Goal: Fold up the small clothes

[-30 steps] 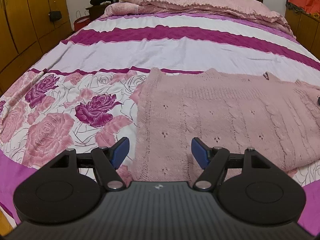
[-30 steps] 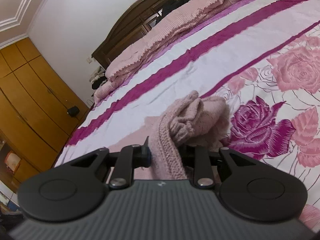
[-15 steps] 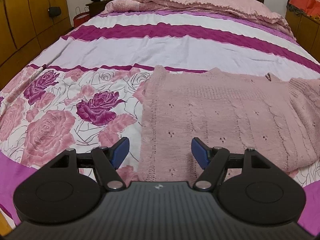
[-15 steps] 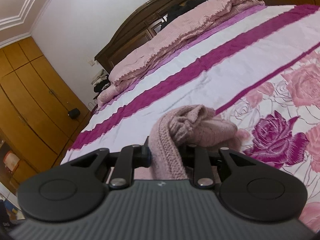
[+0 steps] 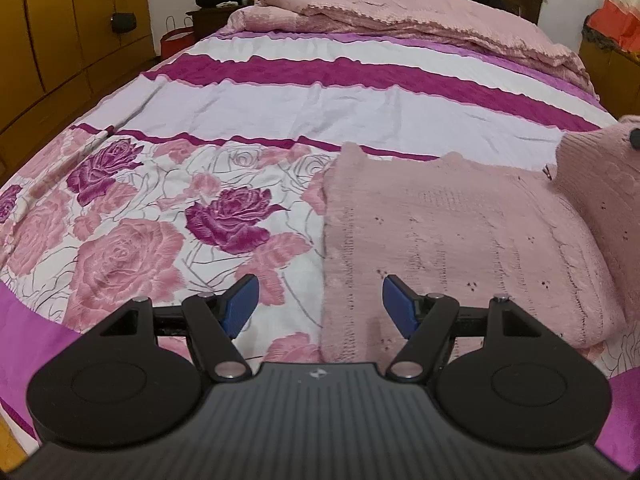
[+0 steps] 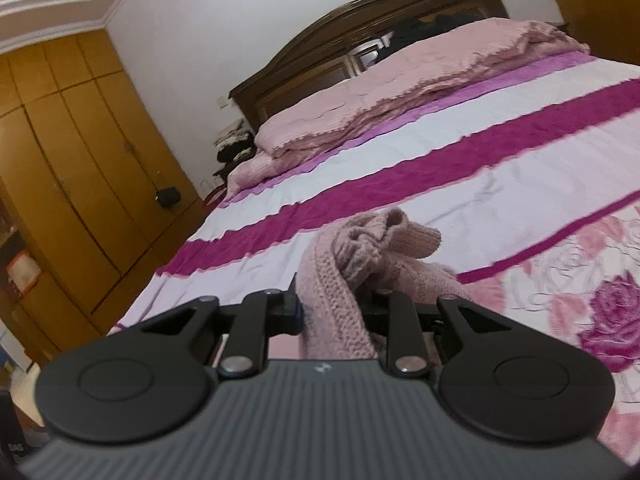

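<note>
1. Closest to us, our left gripper (image 5: pixel 318 306) hangs low over the near edge of the bed, its blue pads (image 5: pixel 240 307) spread wide and holding nothing, straddling the near left hem of the pink knitted sweater (image 5: pixel 452 248)

2. Our right gripper (image 6: pixel 334 312) is clamped on a bunched fold of that same sweater (image 6: pixel 340 300), with the ribbed knit rising thick between the jaws and a cuff-like roll flopping over beyond them

3. Just past the left gripper, the sweater's body lies flat on the floral bedspread (image 5: pixel 132 256), and its right side is lifted into a standing fold at the far right of the left view

4. How will it handle? We judge it soft, light and limp, with an open stitch that stretches and sags, so a pinch on a thick hem or ribbed edge should hold better than a grip on the thin eyelet panel

5. The free near left corner looks like the natural spot for the left gripper to take

6. Against a second ago, the lifted side now stands higher and has come further in over the body, the right camera has risen and tilted, and the left gripper has shifted a touch leftwards, jaws as wide as before

7. Farthest off, a pink quilt (image 5: pixel 420 20) is heaped by the headboard (image 6: pixel 372 36)
</note>
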A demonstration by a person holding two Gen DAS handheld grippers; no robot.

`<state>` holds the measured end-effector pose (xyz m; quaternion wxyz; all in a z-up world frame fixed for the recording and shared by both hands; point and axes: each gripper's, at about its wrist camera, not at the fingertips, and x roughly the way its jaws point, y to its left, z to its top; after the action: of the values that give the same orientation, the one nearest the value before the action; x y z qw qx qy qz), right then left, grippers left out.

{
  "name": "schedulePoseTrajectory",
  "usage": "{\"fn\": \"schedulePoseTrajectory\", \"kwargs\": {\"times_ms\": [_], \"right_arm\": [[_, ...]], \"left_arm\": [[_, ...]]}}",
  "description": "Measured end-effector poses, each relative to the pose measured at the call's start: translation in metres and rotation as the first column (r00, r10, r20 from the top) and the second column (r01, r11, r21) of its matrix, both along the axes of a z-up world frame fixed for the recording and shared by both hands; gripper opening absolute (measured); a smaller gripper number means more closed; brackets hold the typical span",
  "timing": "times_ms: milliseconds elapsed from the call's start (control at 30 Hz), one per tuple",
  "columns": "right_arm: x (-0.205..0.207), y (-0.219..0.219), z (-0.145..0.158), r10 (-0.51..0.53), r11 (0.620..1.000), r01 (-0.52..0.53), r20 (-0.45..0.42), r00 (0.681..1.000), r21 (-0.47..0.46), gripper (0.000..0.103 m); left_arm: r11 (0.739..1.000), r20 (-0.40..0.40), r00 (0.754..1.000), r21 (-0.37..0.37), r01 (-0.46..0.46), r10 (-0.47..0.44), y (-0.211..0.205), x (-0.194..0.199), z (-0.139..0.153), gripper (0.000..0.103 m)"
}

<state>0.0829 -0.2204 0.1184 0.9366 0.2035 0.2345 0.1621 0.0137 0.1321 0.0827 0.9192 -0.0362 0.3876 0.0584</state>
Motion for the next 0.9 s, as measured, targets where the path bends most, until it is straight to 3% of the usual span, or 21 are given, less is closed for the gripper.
{"fn": "schedulePoseTrajectory", "kwargs": {"times_ms": [567, 900], "right_arm": [[0.011, 0.093, -0.001, 0.088, 0.996, -0.088, -0.014, 0.996, -0.025, 0.026], [0.016, 0.152, -0.031, 0.152, 0.980, -0.160, -0.075, 0.986, -0.118, 0.026]], "left_arm": [[0.998, 0.004, 0.998, -0.027, -0.064, 0.064, 0.046, -0.016, -0.007, 0.075], [0.995, -0.010, 0.995, -0.038, -0.097, 0.097, 0.067, -0.023, -0.017, 0.075]]}}
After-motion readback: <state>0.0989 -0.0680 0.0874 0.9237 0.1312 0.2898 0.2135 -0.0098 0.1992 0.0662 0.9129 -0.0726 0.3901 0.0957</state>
